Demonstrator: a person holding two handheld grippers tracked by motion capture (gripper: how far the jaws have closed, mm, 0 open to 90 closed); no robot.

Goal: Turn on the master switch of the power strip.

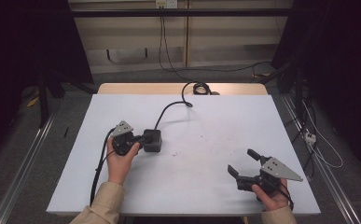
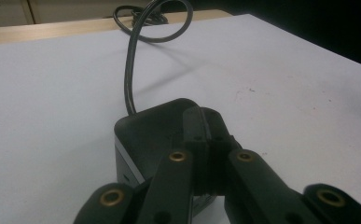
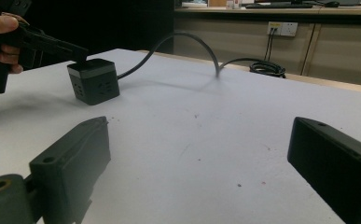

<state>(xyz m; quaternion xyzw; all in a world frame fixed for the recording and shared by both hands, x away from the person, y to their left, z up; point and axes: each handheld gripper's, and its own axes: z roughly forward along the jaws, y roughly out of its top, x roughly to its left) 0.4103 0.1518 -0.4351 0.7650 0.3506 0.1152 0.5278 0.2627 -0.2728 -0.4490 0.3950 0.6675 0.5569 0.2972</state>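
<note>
A white table top (image 1: 201, 177) fills the middle of a dim room, with a wooden edge at its far side, dark curtains at both flanks and pale cabinets behind.

Your left gripper (image 1: 143, 138) sits at the left-middle of the table, its 2 jaws pressed together with nothing between them. In the left gripper view the closed tips (image 2: 205, 128) rest on the top face of the black cube-shaped box (image 2: 152, 135), near its closest edge; in the right gripper view the same tips (image 3: 78, 52) meet the box's upper corner. The box (image 1: 152, 140) stands flat on the table, a lighter band around its upper part and small holes in its side (image 3: 94, 80).

Your right gripper (image 1: 244, 163) rests low at the right front of the table, well apart from the box. Its 2 jaws stand wide apart and hold nothing; bare table shows between them in the right gripper view (image 3: 201, 158).

A thick black cable (image 1: 169, 109) leaves the far side of the box, arcs up off the surface and runs to a coil (image 1: 200, 87) on the wooden edge. Nothing lies between your right gripper and the box.
</note>
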